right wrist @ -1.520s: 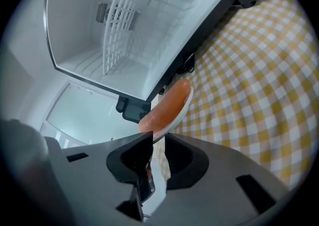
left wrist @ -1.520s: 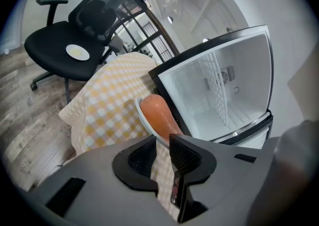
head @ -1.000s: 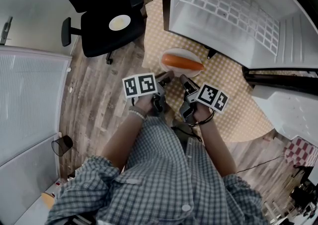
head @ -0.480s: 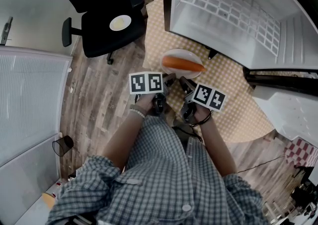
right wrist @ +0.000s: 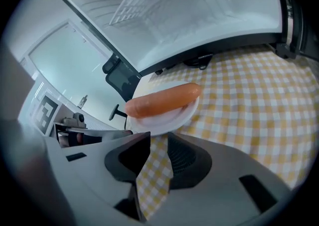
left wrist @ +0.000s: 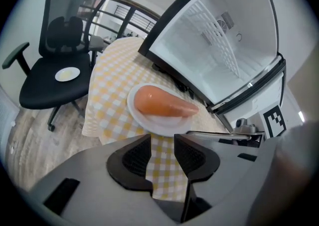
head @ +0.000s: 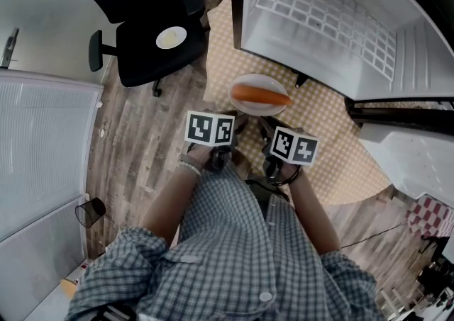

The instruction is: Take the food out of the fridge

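An orange sausage [head: 260, 91] lies on a white plate [head: 245, 105] that rests on the yellow checked cloth [head: 333, 142] below the open fridge [head: 326, 22]. My left gripper [head: 237, 122] sits just short of the plate's near rim. Its jaws have just been opening and now stand open, with only cloth showing between them. The left gripper view shows the sausage [left wrist: 162, 103] and the plate [left wrist: 144, 123] right beyond that gripper [left wrist: 162, 141]. My right gripper [head: 269, 125] is beside it, open and holding nothing [right wrist: 158, 142], with the sausage [right wrist: 162, 99] ahead.
The fridge door stands open to the right, and a white wire shelf [head: 323, 11] shows inside the fridge. A black office chair [head: 152, 22] with a small plate [head: 171, 37] on its seat stands at the back left on the wood floor.
Both grippers have drawn a little back from the plate's rim and rolled, their marker cubes turning. The left jaws have spread wider. The plate stays on the cloth.
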The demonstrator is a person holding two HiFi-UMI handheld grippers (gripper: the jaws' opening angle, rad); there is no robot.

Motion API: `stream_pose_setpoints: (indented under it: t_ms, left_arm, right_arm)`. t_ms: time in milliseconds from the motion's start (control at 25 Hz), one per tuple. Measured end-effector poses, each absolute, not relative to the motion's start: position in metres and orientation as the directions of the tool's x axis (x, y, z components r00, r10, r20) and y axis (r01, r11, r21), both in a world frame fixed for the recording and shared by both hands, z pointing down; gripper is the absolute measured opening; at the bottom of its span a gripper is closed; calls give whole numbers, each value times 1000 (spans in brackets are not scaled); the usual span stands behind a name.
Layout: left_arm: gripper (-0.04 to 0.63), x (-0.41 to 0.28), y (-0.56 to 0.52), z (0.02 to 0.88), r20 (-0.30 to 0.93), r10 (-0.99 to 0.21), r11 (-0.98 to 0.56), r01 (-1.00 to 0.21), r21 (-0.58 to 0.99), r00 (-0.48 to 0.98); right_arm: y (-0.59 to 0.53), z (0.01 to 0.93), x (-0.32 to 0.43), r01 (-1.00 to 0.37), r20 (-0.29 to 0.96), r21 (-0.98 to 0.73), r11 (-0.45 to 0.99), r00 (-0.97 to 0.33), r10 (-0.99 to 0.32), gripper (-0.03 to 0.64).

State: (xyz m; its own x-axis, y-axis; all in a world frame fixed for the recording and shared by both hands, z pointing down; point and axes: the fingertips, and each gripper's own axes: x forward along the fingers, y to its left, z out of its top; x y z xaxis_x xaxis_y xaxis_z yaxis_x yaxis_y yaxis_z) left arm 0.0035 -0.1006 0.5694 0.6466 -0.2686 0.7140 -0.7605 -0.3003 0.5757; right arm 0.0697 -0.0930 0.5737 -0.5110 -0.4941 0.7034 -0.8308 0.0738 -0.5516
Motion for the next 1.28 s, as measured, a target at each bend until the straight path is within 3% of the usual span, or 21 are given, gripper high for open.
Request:
stream_pose_setpoints:
  t_ms: [160, 360, 840, 1080, 1280]
  left_arm:
    - [126, 11, -97, 549, 655, -282, -355, -711, 607, 700]
    - [8, 14, -104, 523, 639, -335, -429, -716, 551, 693]
    - [6, 32, -130, 434, 518, -465, -652, -673, 348, 718]
    - [6, 35, -133, 397, 444, -497, -642, -661, 390, 745]
    - [6, 36, -133, 369, 379, -518, -674, -639, 371, 766]
  right_arm:
    - [-98, 553, 79, -862, 676, -491, 122, -466, -571, 78]
    - [-103, 513, 86, -905, 624, -337, 259, -420, -658, 26]
    - [-105, 422, 99, -930, 447, -20, 367, -337, -829, 15]
    - [-110, 382, 111, -928, 348, 110, 355, -298, -889, 12]
    - [-113, 352, 120, -945, 266, 96, 313, -279, -923, 11]
